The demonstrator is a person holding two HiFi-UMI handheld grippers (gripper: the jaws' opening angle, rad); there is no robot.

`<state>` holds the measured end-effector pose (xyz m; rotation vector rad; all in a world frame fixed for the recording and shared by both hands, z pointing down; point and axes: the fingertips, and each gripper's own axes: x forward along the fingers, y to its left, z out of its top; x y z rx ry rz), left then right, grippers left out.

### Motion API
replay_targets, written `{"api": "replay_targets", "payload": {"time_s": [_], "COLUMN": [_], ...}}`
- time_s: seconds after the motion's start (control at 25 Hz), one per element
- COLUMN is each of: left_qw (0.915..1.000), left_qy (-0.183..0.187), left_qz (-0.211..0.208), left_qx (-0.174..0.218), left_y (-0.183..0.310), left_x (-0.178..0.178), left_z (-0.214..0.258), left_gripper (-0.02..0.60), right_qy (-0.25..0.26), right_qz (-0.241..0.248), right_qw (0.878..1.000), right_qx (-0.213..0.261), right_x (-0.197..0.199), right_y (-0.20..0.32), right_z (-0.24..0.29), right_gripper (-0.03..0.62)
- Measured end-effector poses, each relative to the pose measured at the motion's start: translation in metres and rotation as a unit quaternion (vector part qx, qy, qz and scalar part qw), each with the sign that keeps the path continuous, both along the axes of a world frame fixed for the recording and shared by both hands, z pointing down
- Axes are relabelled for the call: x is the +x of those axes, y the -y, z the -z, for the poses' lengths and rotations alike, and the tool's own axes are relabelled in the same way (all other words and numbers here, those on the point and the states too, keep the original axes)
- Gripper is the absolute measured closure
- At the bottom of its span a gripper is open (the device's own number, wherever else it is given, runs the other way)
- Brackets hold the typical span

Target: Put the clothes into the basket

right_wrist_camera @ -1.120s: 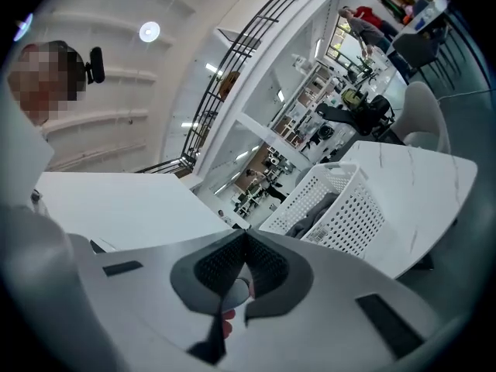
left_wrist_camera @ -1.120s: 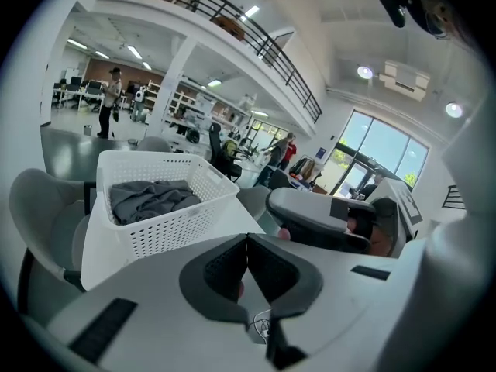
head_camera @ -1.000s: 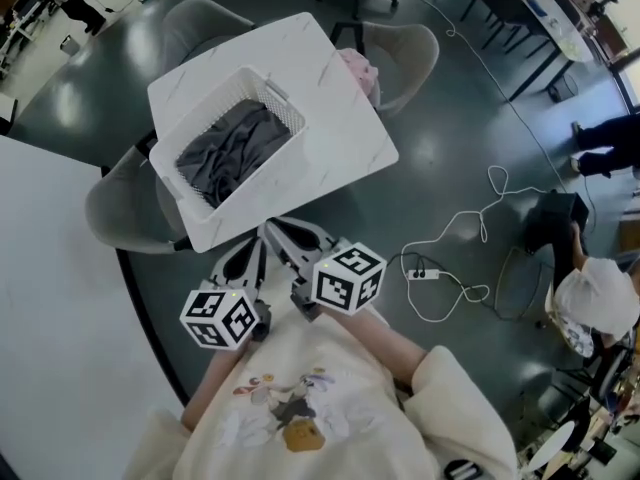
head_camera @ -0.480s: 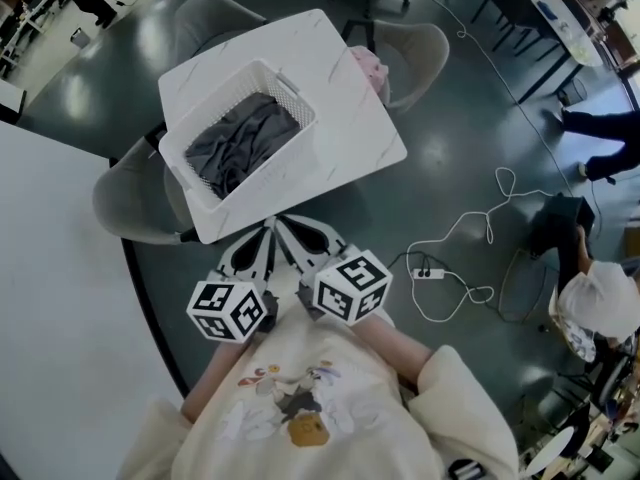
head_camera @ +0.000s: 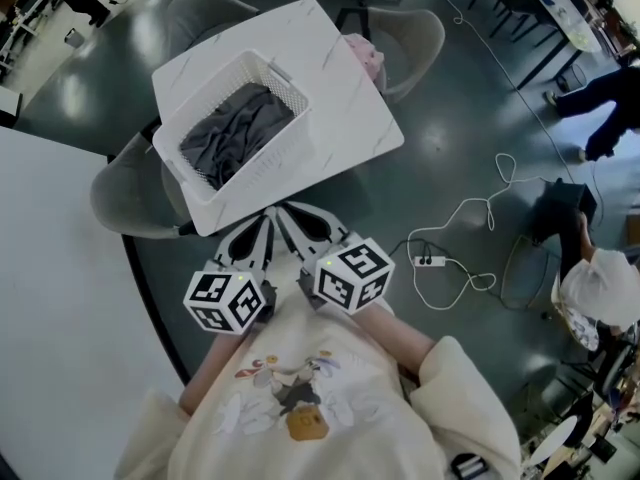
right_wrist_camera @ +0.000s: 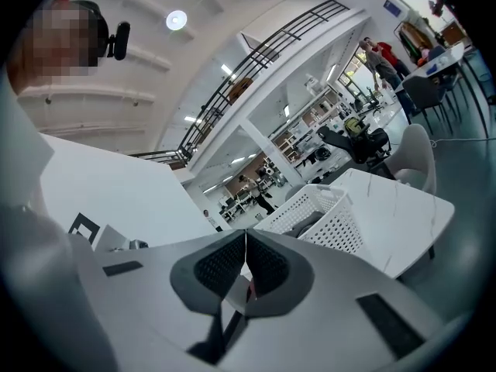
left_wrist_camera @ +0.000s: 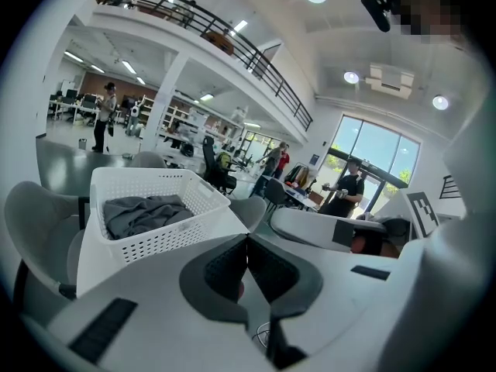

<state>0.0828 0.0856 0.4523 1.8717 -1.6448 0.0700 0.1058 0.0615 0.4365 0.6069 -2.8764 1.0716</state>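
A white perforated basket (head_camera: 262, 166) stands on a small white marble-look table (head_camera: 345, 118), with dark grey clothes (head_camera: 232, 135) lying inside it. The left gripper view shows the same basket (left_wrist_camera: 159, 239) and its grey clothes (left_wrist_camera: 143, 211). A pink garment (head_camera: 365, 61) lies on a chair behind the table. My left gripper (head_camera: 262, 224) and right gripper (head_camera: 282, 220) are held side by side just below the table's near edge. Both are shut and hold nothing. Their jaws meet tip to tip in each gripper view (left_wrist_camera: 247, 239) (right_wrist_camera: 246, 235).
Grey shell chairs (head_camera: 122, 198) stand round the table. A white power strip and coiled cable (head_camera: 455, 268) lie on the dark floor at right. A large white tabletop (head_camera: 60, 298) fills the left. A person in white (head_camera: 600, 293) is at the far right.
Both grippers stay shut and empty and hold almost the same place below the table. The view has shifted slightly. A person at the upper right has walked further along.
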Motion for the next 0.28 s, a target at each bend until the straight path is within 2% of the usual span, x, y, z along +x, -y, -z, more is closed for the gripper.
{"api": "replay_targets", "payload": {"time_s": [0.28], "left_qw": [1.0], "left_qy": [0.002], "left_qz": [-0.002], "left_qx": [0.002], "left_y": [0.0038], "left_x": [0.002], "left_z": [0.0053], "left_gripper": [0.571], "right_qy": [0.003], "right_qz": [-0.006], "right_qw": [1.0], "right_qx": [0.003], "right_x": [0.0027], "right_y": [0.0056], "right_z": [0.004], "right_gripper": [0.585]}}
